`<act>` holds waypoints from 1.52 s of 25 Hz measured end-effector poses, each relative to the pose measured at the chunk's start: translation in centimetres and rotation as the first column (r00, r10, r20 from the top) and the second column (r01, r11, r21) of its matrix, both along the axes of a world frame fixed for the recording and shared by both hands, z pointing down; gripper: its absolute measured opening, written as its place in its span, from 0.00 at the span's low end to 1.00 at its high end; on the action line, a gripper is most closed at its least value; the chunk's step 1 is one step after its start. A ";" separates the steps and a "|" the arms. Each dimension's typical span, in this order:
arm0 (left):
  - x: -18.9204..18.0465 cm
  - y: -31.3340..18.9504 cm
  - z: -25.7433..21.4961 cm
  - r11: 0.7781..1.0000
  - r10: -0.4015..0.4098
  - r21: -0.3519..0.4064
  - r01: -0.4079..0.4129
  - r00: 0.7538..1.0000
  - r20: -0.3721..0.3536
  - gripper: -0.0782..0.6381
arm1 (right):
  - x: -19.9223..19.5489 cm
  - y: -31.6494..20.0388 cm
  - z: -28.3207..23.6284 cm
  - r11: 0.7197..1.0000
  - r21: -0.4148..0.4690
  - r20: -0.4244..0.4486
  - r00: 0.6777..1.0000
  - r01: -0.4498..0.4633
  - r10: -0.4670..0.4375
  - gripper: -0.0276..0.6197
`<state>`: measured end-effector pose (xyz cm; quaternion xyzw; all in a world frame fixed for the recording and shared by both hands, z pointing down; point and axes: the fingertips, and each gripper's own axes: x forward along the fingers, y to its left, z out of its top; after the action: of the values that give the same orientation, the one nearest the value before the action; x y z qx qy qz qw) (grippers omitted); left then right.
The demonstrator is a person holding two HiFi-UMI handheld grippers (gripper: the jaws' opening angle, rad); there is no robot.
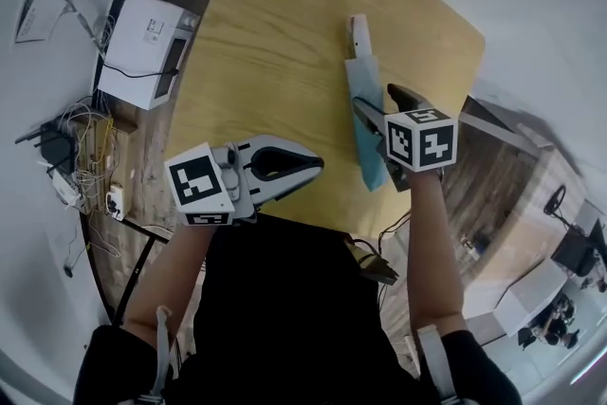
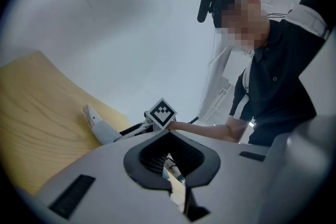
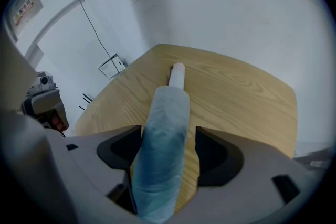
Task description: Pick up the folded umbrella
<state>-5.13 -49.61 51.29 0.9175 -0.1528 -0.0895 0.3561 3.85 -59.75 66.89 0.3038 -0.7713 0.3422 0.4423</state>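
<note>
Cataloguing by view: only the head view gives us both grippers at once, plus a white box (image 1: 142, 47) and tangled cables (image 1: 81, 166) beside the wooden surface (image 1: 275, 43). Only the left gripper view shows the person (image 2: 278, 76) in a dark top. In the right gripper view we read the right gripper (image 3: 168, 136): jaws spread wide, straddling the folded umbrella (image 3: 163, 144), bare wood showing beside one jaw, not clamped. The umbrella lies flat on the surface, pale handle (image 3: 177, 75) pointing away. Left gripper (image 2: 169, 136): jaws together, empty, at the near edge.
</note>
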 end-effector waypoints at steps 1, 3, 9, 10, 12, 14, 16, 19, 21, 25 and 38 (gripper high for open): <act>-0.2 -0.2 0.0 1.000 0.007 0.000 -0.007 1.000 -0.012 0.12 | -0.2 0.1 0.2 1.000 -0.003 -0.005 1.000 -0.001 0.001 0.51; -0.7 -0.3 0.0 1.000 0.023 0.008 -0.023 0.999 -0.025 0.12 | -1.1 0.1 0.6 1.000 -0.006 -0.010 1.000 -0.001 0.001 0.51; -2.6 -1.4 0.6 1.000 0.000 -0.012 0.000 0.999 -0.042 0.12 | -2.0 -0.6 2.5 1.000 -0.003 -0.064 0.997 -0.030 0.030 0.51; -2.7 -1.5 0.8 1.000 -0.002 -0.012 0.002 0.999 -0.042 0.12 | -2.0 -0.6 2.7 0.999 -0.007 -0.069 0.997 -0.034 0.033 0.51; -3.0 -1.6 1.2 1.000 -0.003 -0.016 0.003 0.999 -0.043 0.12 | -2.1 -0.7 3.0 0.999 -0.003 -0.082 0.996 -0.034 0.034 0.51; -3.3 -1.4 1.5 1.000 -0.004 -0.024 0.003 0.999 -0.046 0.12 | -2.2 -0.6 3.3 0.999 0.008 -0.100 0.994 -0.031 0.032 0.51; -3.5 -1.1 1.6 1.000 -0.006 -0.031 0.004 0.999 -0.049 0.12 | -2.2 -0.6 3.4 0.999 0.019 -0.118 0.993 -0.030 0.033 0.51; -3.8 -0.8 1.6 1.000 -0.009 -0.030 0.007 0.999 -0.051 0.12 | -2.1 -0.7 3.5 0.999 0.040 -0.137 0.990 -0.035 0.040 0.51; -4.2 -0.6 1.6 1.000 -0.010 -0.028 0.008 0.999 -0.049 0.12 | -2.1 -0.9 3.6 0.998 0.050 -0.136 0.989 -0.045 0.051 0.51; -4.9 -0.2 1.3 1.000 -0.020 -0.021 0.019 0.998 -0.053 0.12 | -2.0 -0.8 3.3 0.995 0.058 -0.108 0.990 -0.080 0.086 0.49; -7.3 1.6 -3.3 0.996 0.008 0.086 -0.003 0.999 -0.051 0.12 | -4.9 1.1 -9.6 0.932 0.256 0.281 0.942 -0.257 0.183 0.45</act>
<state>-12.46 -48.02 47.96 0.9298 -0.1370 -0.1185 0.3205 -1.01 -58.64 57.32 0.4040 -0.8238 0.3095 0.2498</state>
